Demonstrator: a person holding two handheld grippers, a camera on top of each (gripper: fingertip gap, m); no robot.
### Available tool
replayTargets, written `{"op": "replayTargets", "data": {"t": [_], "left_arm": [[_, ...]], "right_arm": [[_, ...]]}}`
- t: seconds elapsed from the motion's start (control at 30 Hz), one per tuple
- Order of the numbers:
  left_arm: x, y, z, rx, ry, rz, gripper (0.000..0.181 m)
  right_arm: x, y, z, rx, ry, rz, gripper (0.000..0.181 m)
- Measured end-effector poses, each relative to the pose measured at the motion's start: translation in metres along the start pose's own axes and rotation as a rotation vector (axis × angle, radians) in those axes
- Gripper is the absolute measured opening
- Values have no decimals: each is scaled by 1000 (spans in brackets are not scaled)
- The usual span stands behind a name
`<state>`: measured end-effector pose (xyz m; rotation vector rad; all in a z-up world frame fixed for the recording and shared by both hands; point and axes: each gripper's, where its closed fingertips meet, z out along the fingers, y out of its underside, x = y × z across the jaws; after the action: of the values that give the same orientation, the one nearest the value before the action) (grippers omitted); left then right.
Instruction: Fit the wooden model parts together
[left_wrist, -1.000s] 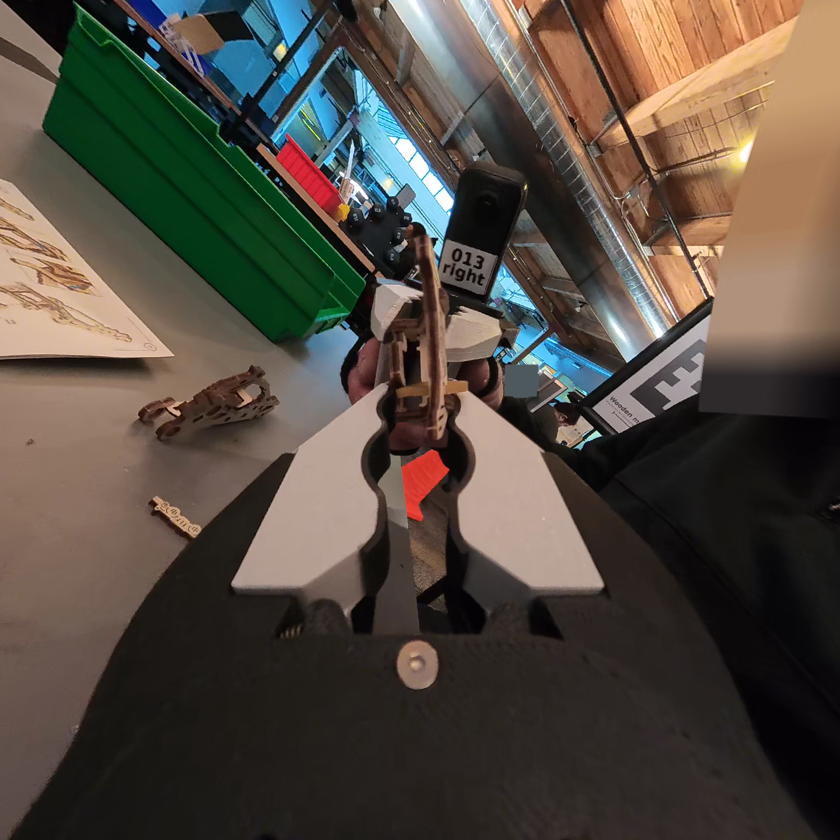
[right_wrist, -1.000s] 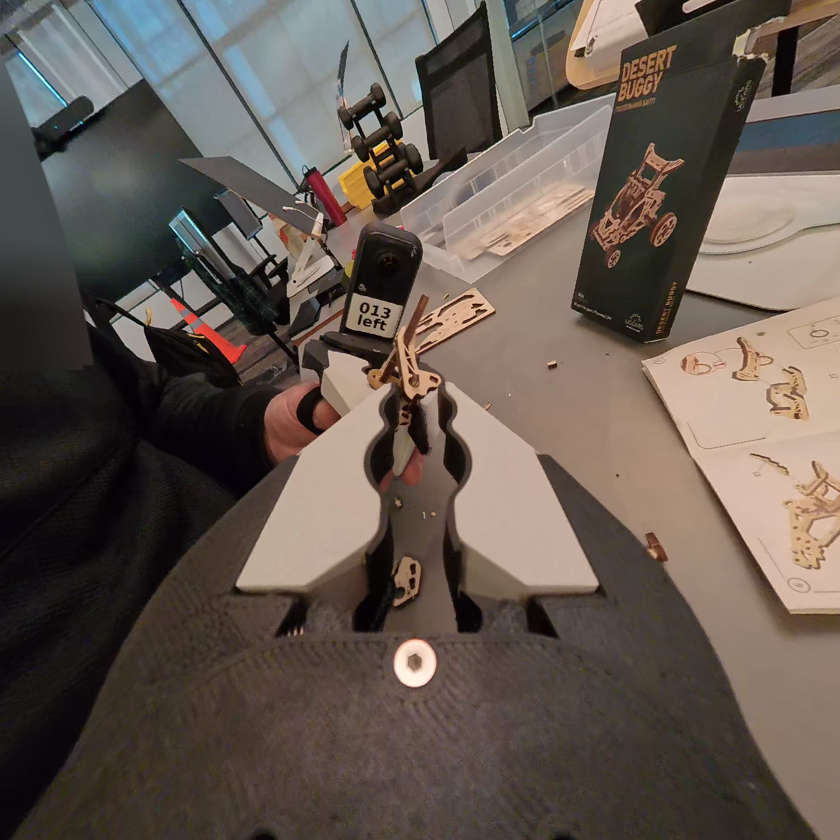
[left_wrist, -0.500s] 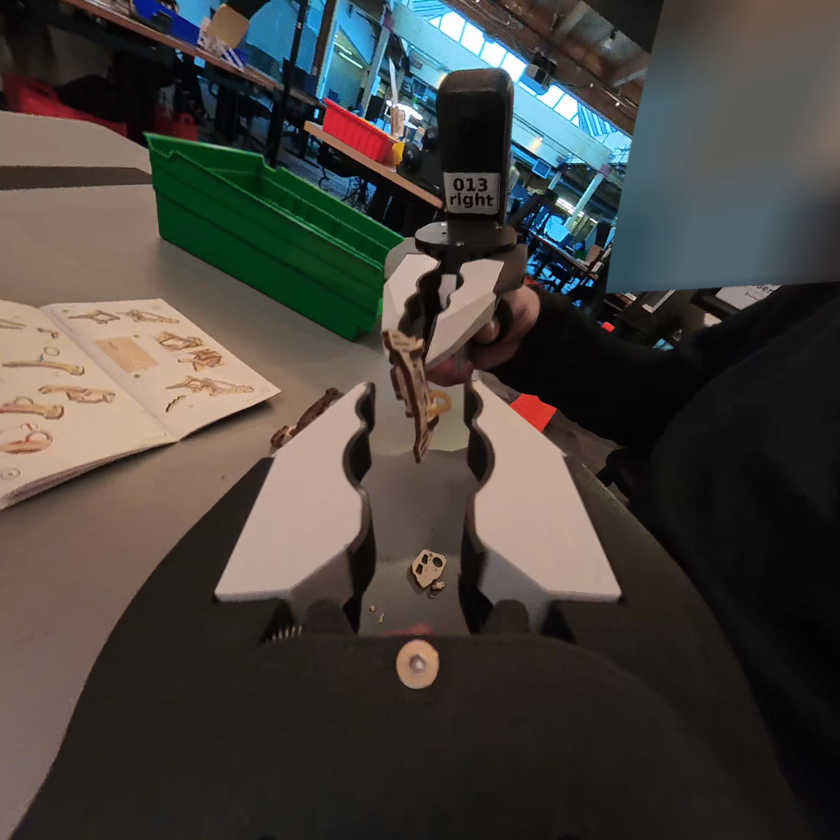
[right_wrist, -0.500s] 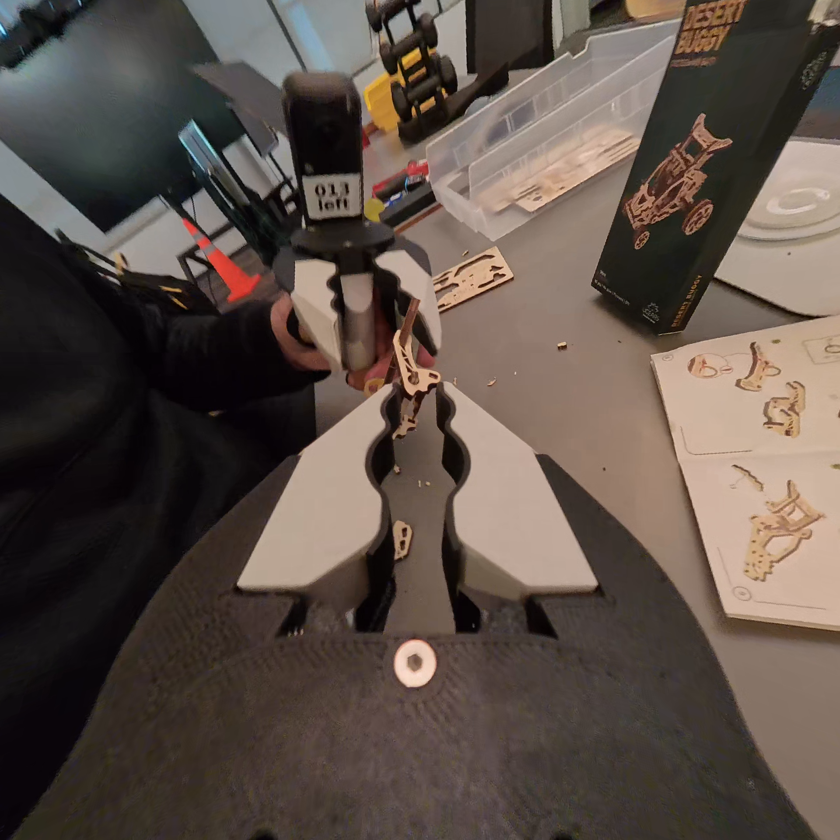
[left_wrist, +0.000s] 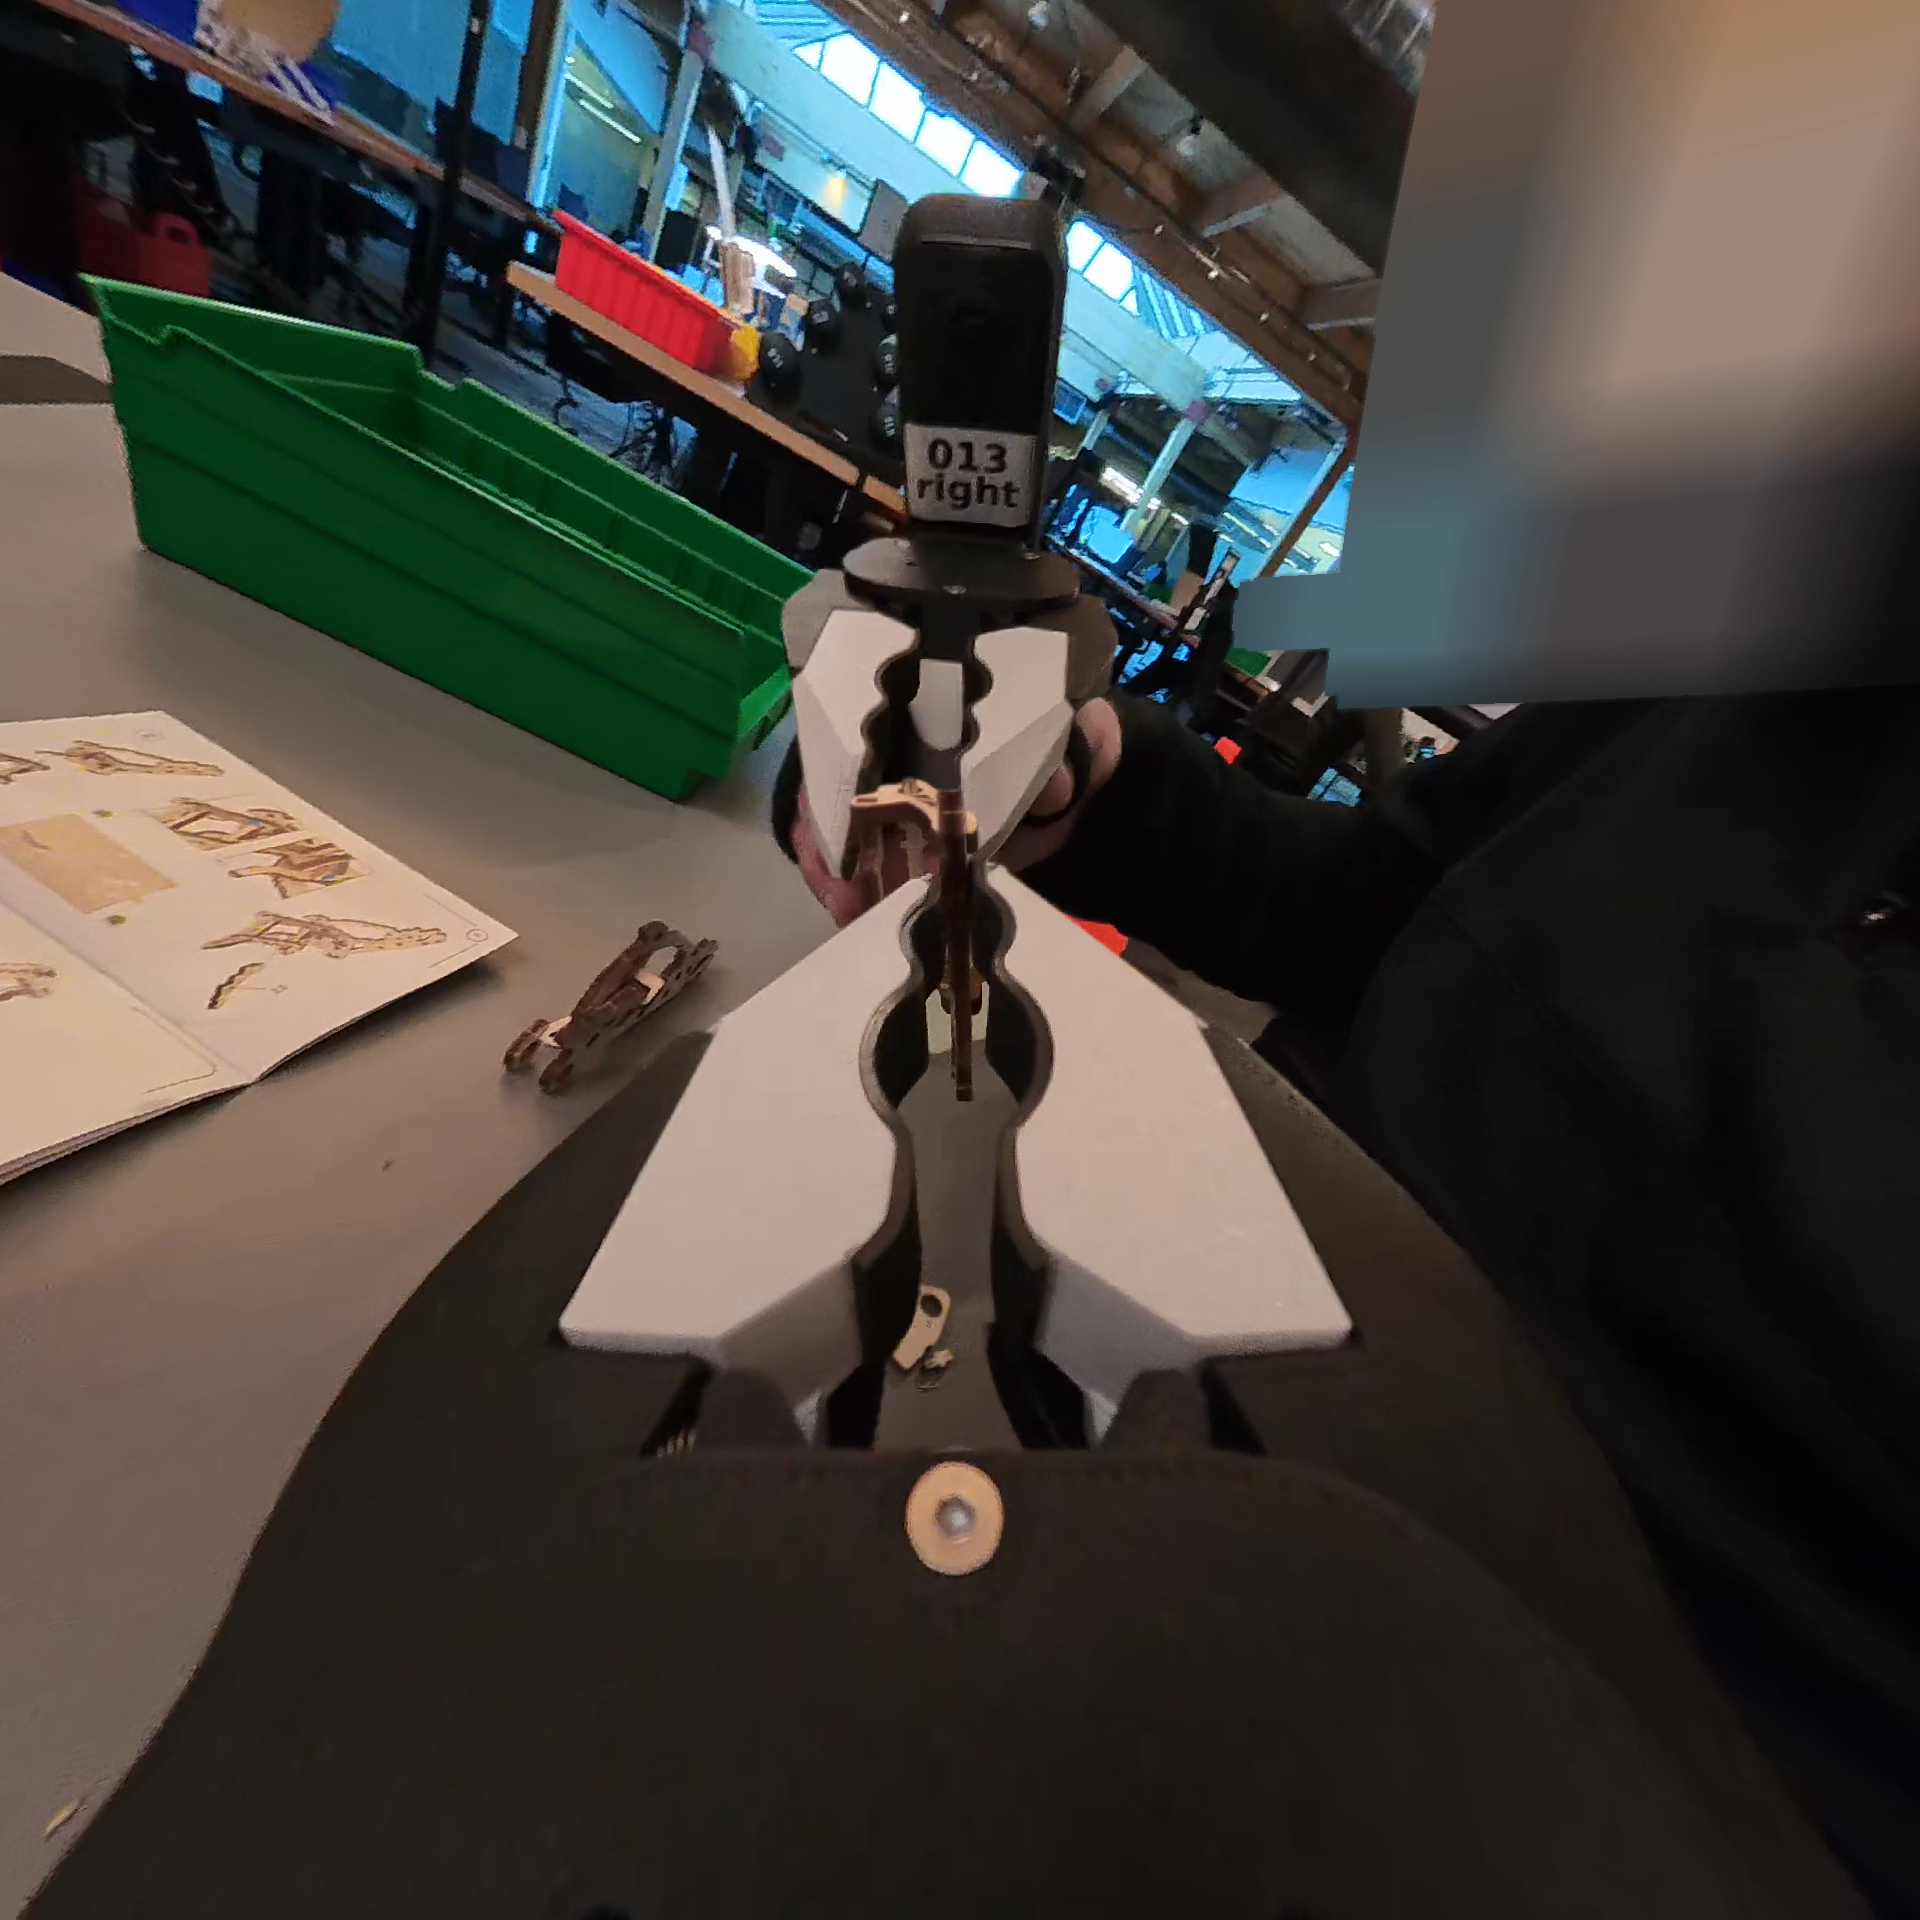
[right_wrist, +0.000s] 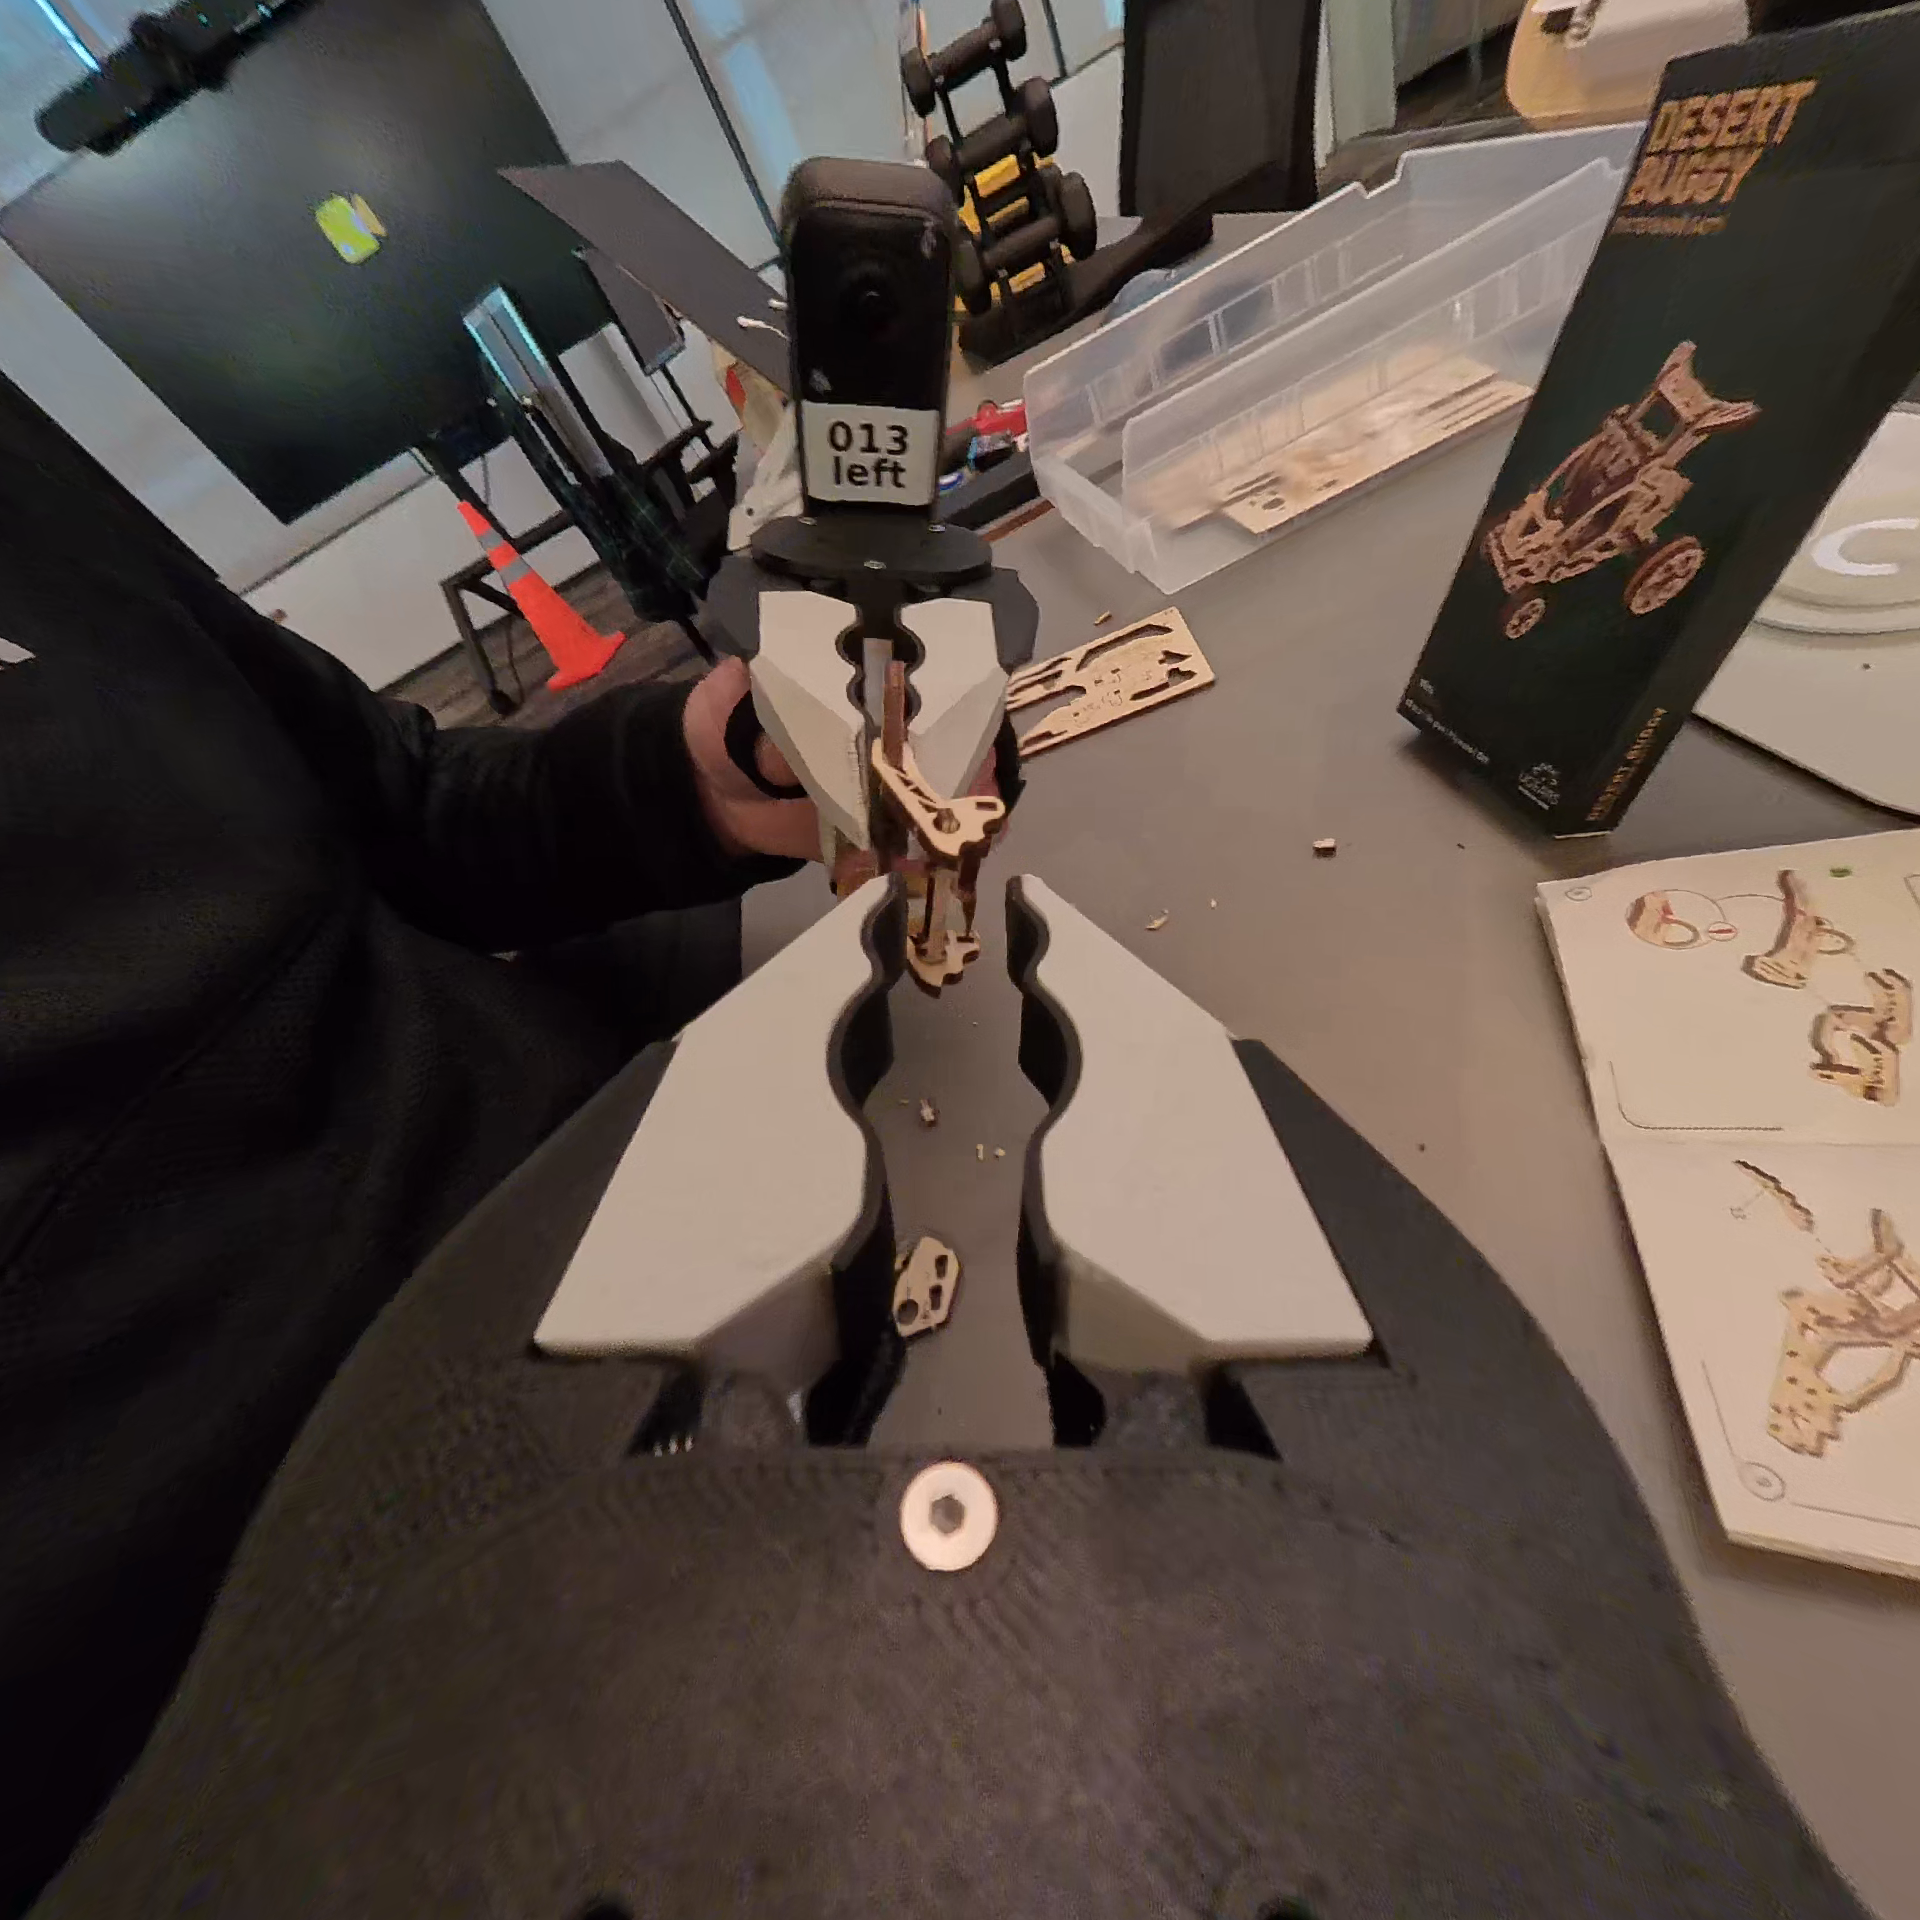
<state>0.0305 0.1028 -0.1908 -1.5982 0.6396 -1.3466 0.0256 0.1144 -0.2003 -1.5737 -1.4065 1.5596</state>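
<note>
A small wooden model assembly (left_wrist: 961, 997) is held upright in the air between the two grippers. My left gripper (left_wrist: 956, 894) is shut on it, with the flat part pinched edge-on between the fingertips. It also shows in the right wrist view (right_wrist: 940, 935), hanging from the left gripper (right_wrist: 894, 821). My right gripper (right_wrist: 954, 888) is open; its fingers stand either side of the assembly's lower end with a gap on the right. The right gripper (left_wrist: 914, 842) faces me just beyond the assembly. A small loose wooden piece (right_wrist: 925, 1283) lies on the grey table (left_wrist: 312, 1195) below.
A second wooden sub-assembly (left_wrist: 613, 1003) lies on the table beside an open instruction booklet (left_wrist: 208, 914). A green bin (left_wrist: 416, 540) stands behind. In the right wrist view stand a dark model box (right_wrist: 1621, 468), a clear bin (right_wrist: 1299, 416) and a punched wooden sheet (right_wrist: 1112, 675). My left and right fingertips are right by each other. The small loose wooden piece (right_wrist: 925, 1283) is about 15 centimetres from both grippers' fingertips.
Half a second ago my left gripper was open and the right gripper held the assembly. Now the left has shut on the assembly and the right has opened.
</note>
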Motion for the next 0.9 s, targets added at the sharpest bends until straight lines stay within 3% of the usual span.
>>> {"op": "replayTargets", "data": {"t": [0.13,0.9], "left_arm": [[1,-6,-2,50,42,-45,1],[-5,-12,-11,96,68,-81,1]], "right_arm": [[-5,-7,4,64,-56,31,0],[-3,-16,12,207,-112,136,0]]}}
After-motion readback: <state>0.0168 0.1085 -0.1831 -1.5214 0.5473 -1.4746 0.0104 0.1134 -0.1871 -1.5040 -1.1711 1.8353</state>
